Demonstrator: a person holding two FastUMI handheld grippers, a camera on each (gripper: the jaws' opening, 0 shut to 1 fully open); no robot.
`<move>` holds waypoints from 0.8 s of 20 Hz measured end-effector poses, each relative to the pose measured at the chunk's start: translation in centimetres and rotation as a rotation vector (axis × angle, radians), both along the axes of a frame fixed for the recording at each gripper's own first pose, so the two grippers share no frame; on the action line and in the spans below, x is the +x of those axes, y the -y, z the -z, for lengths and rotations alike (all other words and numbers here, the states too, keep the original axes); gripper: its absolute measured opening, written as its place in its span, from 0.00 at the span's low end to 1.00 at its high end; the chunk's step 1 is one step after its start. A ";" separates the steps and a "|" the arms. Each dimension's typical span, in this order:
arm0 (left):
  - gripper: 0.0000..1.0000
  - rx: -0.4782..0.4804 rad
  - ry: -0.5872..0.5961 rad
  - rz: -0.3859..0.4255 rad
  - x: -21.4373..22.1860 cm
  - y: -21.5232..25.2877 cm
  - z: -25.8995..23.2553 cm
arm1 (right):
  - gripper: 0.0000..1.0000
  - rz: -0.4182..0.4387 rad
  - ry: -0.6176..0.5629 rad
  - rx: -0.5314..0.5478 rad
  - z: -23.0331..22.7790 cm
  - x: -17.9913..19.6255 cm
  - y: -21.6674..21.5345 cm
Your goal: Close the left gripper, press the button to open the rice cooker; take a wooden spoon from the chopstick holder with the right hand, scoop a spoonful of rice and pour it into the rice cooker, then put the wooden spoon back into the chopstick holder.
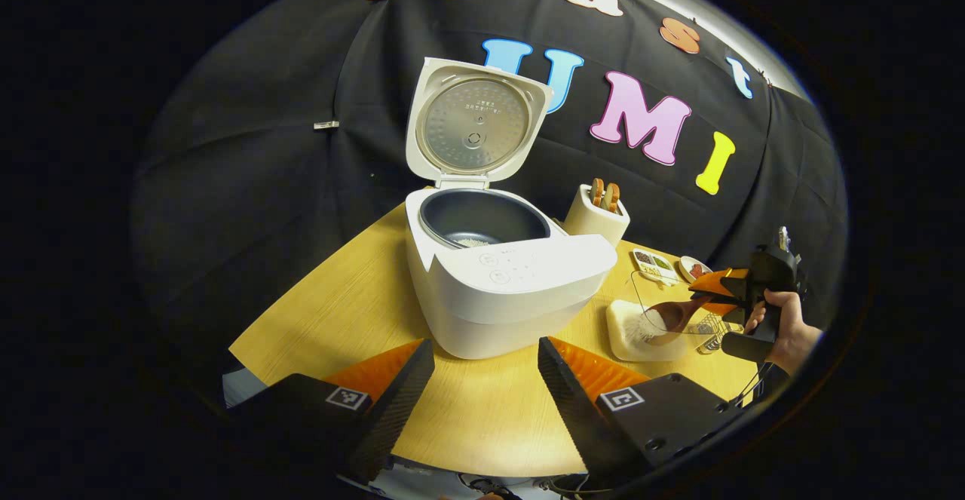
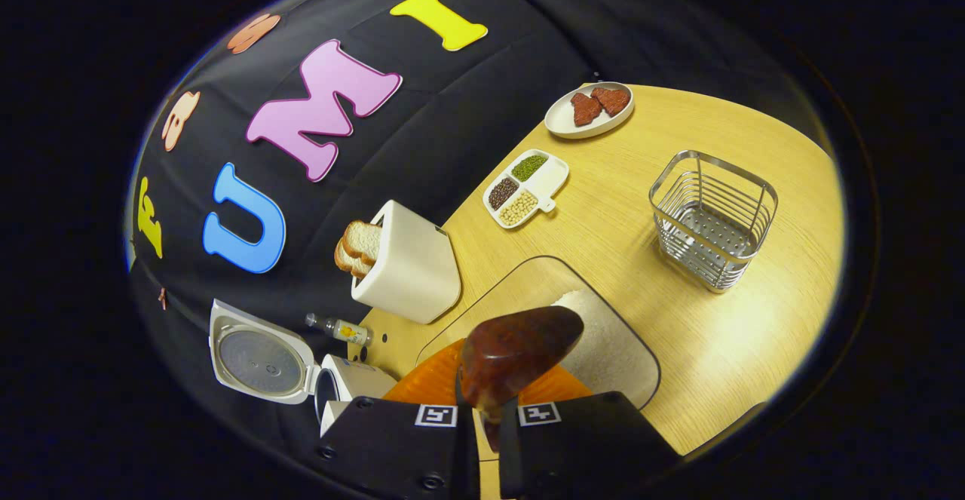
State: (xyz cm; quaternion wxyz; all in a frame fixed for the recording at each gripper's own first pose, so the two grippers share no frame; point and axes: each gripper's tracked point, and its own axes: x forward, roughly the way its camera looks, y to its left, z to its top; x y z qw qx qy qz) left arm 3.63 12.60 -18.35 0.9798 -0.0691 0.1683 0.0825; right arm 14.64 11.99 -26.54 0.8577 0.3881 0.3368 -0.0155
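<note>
The white rice cooker point(image 1: 505, 289) stands open with its lid point(image 1: 475, 123) upright, and a little rice lies in its dark pot point(image 1: 482, 221). My left gripper point(image 1: 484, 357) is open just in front of it, its fingers wide apart and holding nothing. My right gripper point(image 2: 486, 417) is shut on the handle of the wooden spoon point(image 2: 520, 349). The spoon's bowl is down at the white rice in the clear rice container point(image 2: 611, 349). In the left gripper view a hand holds that right gripper point(image 1: 742, 296), and the wooden spoon point(image 1: 671, 315) dips into the rice container point(image 1: 641, 334). The wire chopstick holder point(image 2: 712, 217) stands beyond the container.
A white toaster point(image 2: 407, 262) with bread slices stands by the wall, between the cooker and the rice container. Near the table's far edge are a divided dish of beans point(image 2: 528, 187) and a plate with meat point(image 2: 589, 108). A small bottle point(image 2: 339, 328) lies behind the cooker.
</note>
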 end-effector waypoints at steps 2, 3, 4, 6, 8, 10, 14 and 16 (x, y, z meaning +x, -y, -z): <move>0.96 0.008 0.003 -0.008 -0.2 -0.2 -0.2 | 0.14 0.010 -0.002 0.024 -0.8 0.4 0.7; 0.96 0.008 0.009 -0.011 -0.2 -0.2 -0.4 | 0.15 0.022 0.001 0.037 -1.4 0.7 1.2; 0.96 0.005 0.011 -0.014 -0.3 -0.2 -0.4 | 0.14 0.037 0.006 0.048 -2.3 0.9 1.7; 0.96 0.010 0.000 -0.017 -0.7 0.0 -0.3 | 0.14 0.061 0.014 0.079 -3.2 1.4 2.1; 0.96 0.009 0.014 -0.016 -0.9 0.1 -0.8 | 0.15 0.072 0.018 0.118 -4.6 1.5 2.2; 0.96 0.005 0.025 -0.016 -1.1 0.4 -1.2 | 0.15 0.087 0.018 0.158 -5.6 1.8 1.9; 0.96 0.009 0.041 -0.024 -1.3 0.2 -1.8 | 0.14 0.120 0.010 0.231 -7.9 2.2 0.9; 0.96 0.005 0.045 -0.034 -1.4 -0.2 -2.1 | 0.14 0.112 0.021 0.249 -9.2 2.7 -0.1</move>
